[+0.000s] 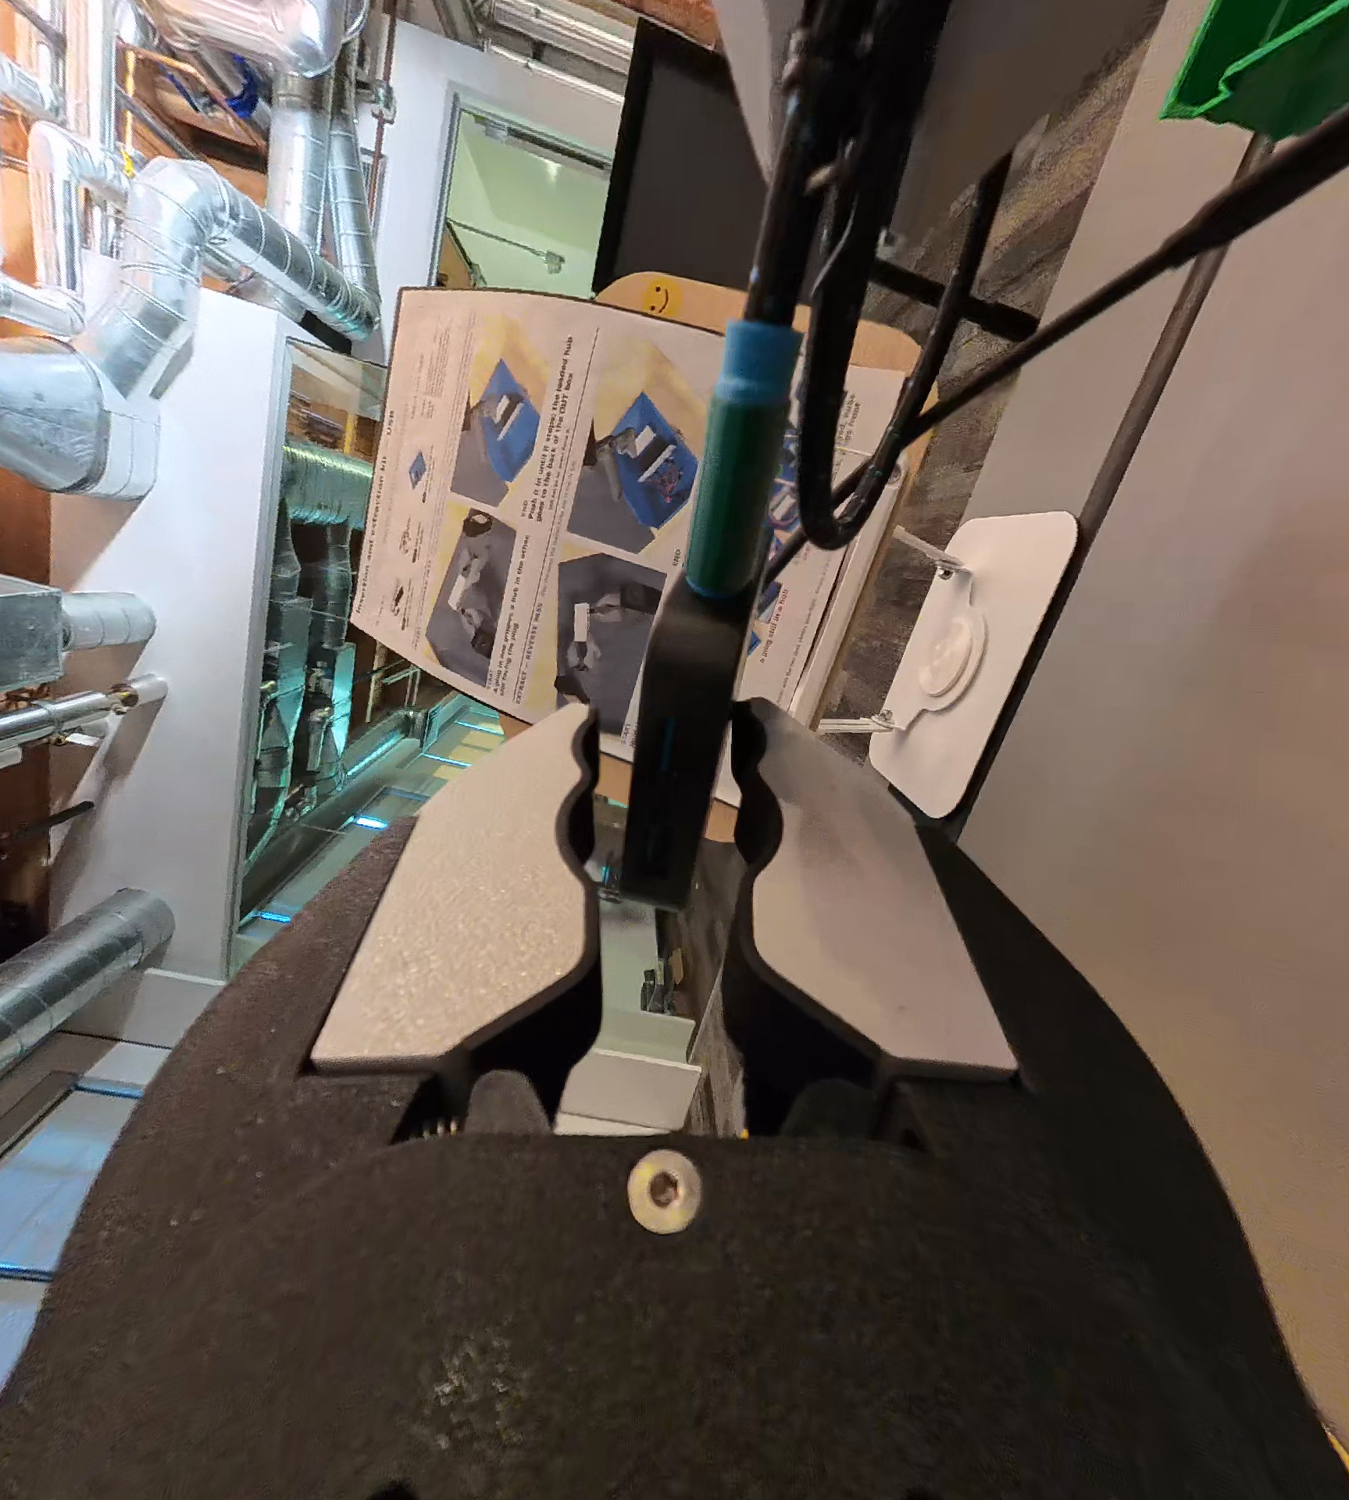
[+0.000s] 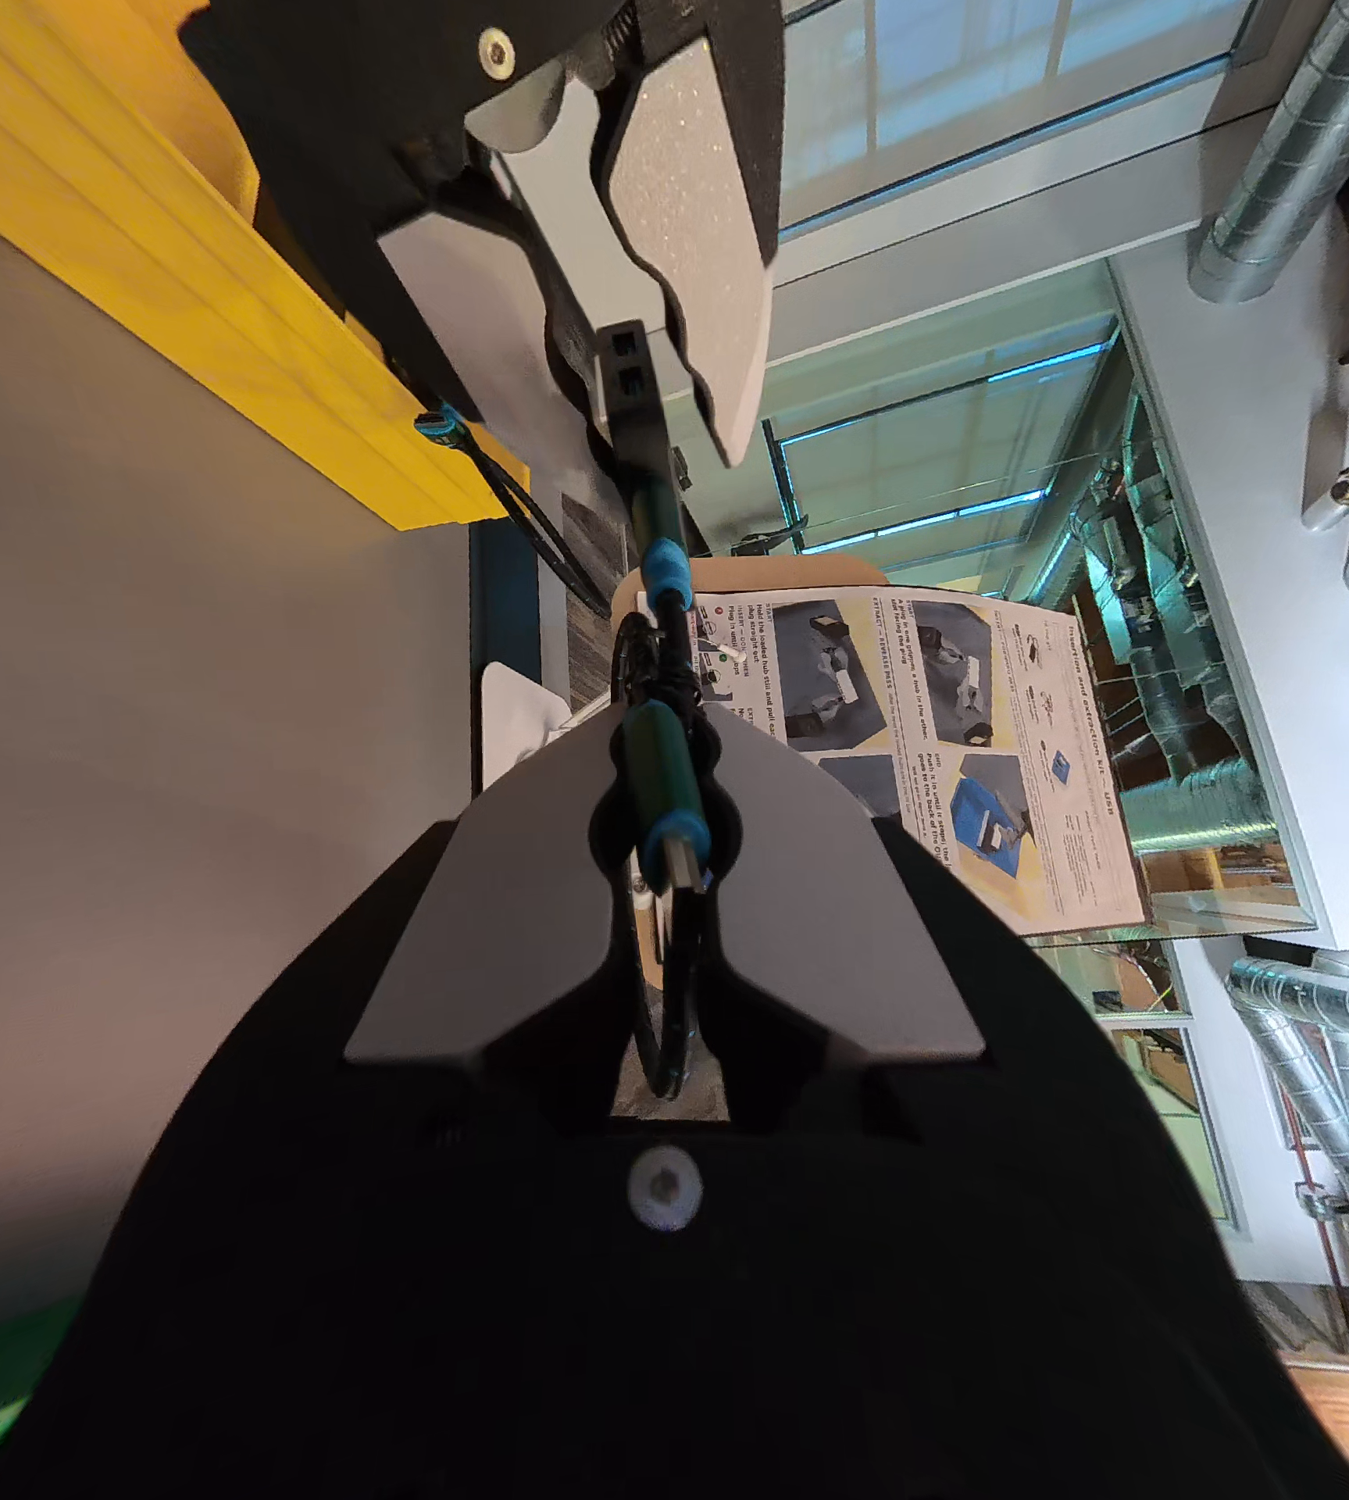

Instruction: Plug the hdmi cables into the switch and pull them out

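Mid-cycle, judging by the layout: clamped in the left tool (image 1: 664,726), the black switch (image 1: 687,649), with one green-sleeved HDMI plug (image 1: 728,487) seated in its far end, beyond the fingertips. Pinched tight in the right tool (image 2: 663,722), a second green-sleeved plug (image 2: 659,779), unplugged, metal tip (image 2: 683,868) pointing back toward the tool body rather than at the switch's open ports (image 2: 624,357) ahead and above. Likely needed next: turn that plug to face a free port, line it up squarely, press straight in while bracing the switch. Off to the left of the right tool, a third blue-ringed plug (image 2: 431,422) loose on the grey surface (image 2: 168,730) by a yellow bin (image 2: 168,268). Farther ahead, a propped instruction sheet (image 2: 979,730); beyond, silver ducts (image 1: 192,227) and glass partitions (image 2: 939,406).
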`<action>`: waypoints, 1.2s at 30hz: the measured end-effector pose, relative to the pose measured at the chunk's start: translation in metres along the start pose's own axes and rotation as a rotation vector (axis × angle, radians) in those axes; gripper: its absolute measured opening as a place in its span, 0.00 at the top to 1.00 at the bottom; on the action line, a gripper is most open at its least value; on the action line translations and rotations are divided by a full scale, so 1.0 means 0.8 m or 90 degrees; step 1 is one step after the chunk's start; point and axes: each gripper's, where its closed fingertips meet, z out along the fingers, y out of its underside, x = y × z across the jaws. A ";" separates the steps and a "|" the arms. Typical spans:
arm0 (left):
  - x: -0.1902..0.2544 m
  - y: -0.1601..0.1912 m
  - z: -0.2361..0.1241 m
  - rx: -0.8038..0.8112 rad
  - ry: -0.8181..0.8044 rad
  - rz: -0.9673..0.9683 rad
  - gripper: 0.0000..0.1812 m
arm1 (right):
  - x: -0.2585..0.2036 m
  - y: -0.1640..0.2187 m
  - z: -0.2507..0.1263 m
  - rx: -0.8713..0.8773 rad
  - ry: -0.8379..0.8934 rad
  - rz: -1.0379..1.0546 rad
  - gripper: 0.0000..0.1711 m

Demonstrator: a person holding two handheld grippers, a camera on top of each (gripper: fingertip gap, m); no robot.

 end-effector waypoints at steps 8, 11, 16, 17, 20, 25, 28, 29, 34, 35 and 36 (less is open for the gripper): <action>0.028 0.004 0.019 -0.017 0.023 0.024 0.92 | -0.018 0.015 0.008 0.016 -0.070 0.104 0.90; 0.028 0.019 0.025 -0.043 0.016 0.036 0.92 | -0.014 0.000 -0.005 0.066 -0.156 0.297 0.80; 0.033 0.028 0.031 -0.050 0.019 0.039 0.92 | 0.031 -0.030 -0.030 0.185 -0.176 0.575 0.80; 0.034 0.026 0.031 -0.048 0.016 0.042 0.92 | 0.029 -0.030 -0.025 0.175 -0.181 0.603 0.80; 0.036 0.016 0.030 -0.035 0.007 0.056 0.92 | -0.006 -0.026 0.002 0.089 -0.237 0.610 0.79; 0.035 0.012 0.029 -0.030 -0.008 0.078 0.92 | -0.029 -0.007 0.041 0.000 -0.210 0.614 0.79; 0.034 0.007 0.027 -0.028 -0.013 0.088 0.92 | -0.037 -0.001 0.051 -0.015 -0.212 0.637 0.81; 0.034 0.006 0.026 -0.030 -0.016 0.094 0.92 | -0.039 -0.003 0.053 -0.009 -0.221 0.649 0.82; 0.039 0.008 0.029 -0.030 -0.005 0.092 0.92 | -0.044 -0.009 0.059 0.009 -0.242 0.683 0.87; 0.040 0.008 0.029 -0.030 -0.006 0.095 0.92 | -0.044 -0.009 0.059 0.005 -0.245 0.683 0.87; 0.040 0.008 0.030 -0.029 -0.009 0.099 0.92 | -0.045 -0.008 0.059 0.003 -0.246 0.684 0.87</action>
